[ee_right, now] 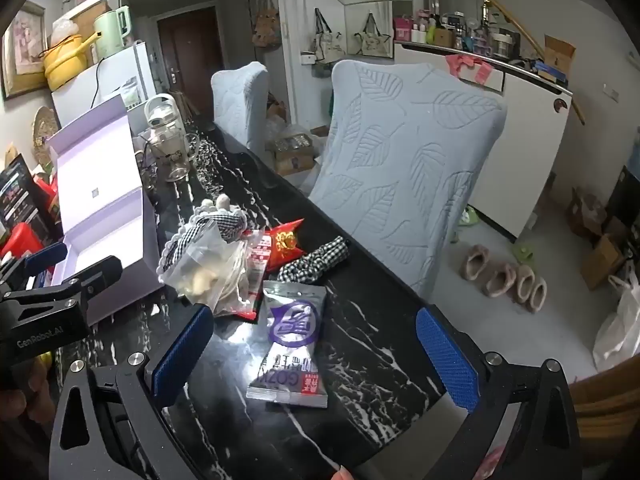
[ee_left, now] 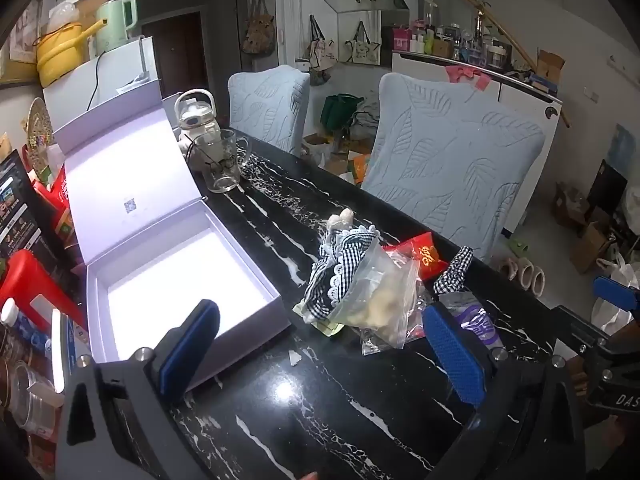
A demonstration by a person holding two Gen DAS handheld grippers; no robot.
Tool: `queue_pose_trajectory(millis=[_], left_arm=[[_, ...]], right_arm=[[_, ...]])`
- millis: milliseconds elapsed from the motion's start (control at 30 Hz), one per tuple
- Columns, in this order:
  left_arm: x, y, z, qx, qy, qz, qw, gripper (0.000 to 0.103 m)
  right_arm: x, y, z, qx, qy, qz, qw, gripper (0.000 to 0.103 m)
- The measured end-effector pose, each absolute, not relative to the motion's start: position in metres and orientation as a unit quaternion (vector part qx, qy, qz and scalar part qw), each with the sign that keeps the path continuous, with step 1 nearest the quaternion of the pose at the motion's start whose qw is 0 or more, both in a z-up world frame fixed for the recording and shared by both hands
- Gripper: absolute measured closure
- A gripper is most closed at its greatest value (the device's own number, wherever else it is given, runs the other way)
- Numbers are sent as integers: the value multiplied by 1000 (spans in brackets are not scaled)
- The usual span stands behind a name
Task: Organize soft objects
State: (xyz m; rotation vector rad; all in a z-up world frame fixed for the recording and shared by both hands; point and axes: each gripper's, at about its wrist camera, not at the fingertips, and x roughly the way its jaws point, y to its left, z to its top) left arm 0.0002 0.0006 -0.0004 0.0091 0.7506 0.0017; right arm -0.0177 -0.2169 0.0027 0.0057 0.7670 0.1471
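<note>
Black marble-patterned counter (ee_left: 280, 420), white veins, glossy, runs from near edge toward the far wall. Left gripper (ee_left: 320, 344) hangs over bare counter, jaws wide apart, blue pads showing, nothing between them. Right gripper (ee_right: 316, 354) likewise spread wide and clamped on nothing; a silver snack packet with purple print (ee_right: 290, 340) lies flat on the counter between its two fingers in the right wrist view, whether touched cannot be told. Open lavender box (ee_left: 180, 280) sits at the left, lid standing up behind it, interior empty and brightly lit. Soft things are heaped mid-counter, right of the box: a clear zip bag with pale contents (ee_left: 376, 292) on top of a black-and-white gingham cloth with lace trim (ee_left: 336, 256), a small cream plush piece (ee_left: 340, 216) poking out at the far end. Just right of the heap, a red packet with gold characters (ee_left: 424, 258), and a separate gingham scrunchie (ee_left: 454, 270) near the counter's right edge. Farther back, a glass mug (ee_left: 224, 164) and a white bottle with handle (ee_left: 196, 114). Two chairs in pale blue leaf-quilted covers (ee_left: 452, 168) stand along the right side.
</note>
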Motion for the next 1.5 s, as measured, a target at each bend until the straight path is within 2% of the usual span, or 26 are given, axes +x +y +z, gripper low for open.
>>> queue_pose_trajectory(millis=[1500], left_arm=[[-10,-3,10,7,352,-15,936,0]], right_arm=[[-18,-221,7,-1,369,69,927,0]])
